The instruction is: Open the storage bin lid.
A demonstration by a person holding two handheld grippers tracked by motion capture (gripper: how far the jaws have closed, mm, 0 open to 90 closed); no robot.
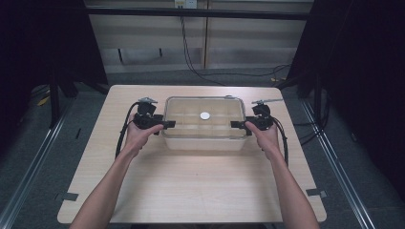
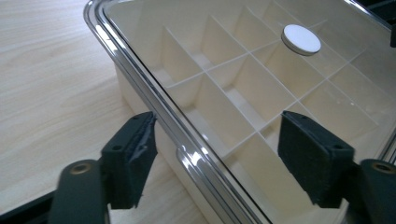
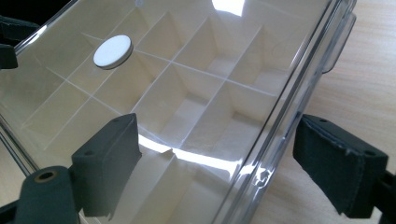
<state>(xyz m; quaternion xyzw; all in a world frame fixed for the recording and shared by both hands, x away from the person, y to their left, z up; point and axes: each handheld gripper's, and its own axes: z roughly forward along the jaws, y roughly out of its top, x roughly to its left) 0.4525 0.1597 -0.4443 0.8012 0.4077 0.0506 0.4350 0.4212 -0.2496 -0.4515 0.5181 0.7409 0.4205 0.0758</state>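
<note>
A cream storage box (image 1: pixel 203 141) with a clear lid stands at the middle of the table; inner walls split it into several compartments. A white round disc (image 1: pixel 205 115) sits at the lid's centre. My left gripper (image 1: pixel 168 124) is at the box's left end and my right gripper (image 1: pixel 235 124) at its right end. In the left gripper view the gripper (image 2: pixel 219 140) is open, its jaws straddling the lid rim (image 2: pixel 154 88), with the disc (image 2: pixel 301 39) beyond. The right gripper (image 3: pixel 219 144) is also open across the opposite lid edge (image 3: pixel 289 107), the disc (image 3: pixel 112 51) farther off.
The wooden table (image 1: pixel 191 186) has bare room in front of the box and at both sides. A clear latch tab (image 3: pixel 338 42) sticks out from the lid on the right end. Cables (image 1: pixel 191 57) run on the floor behind the table.
</note>
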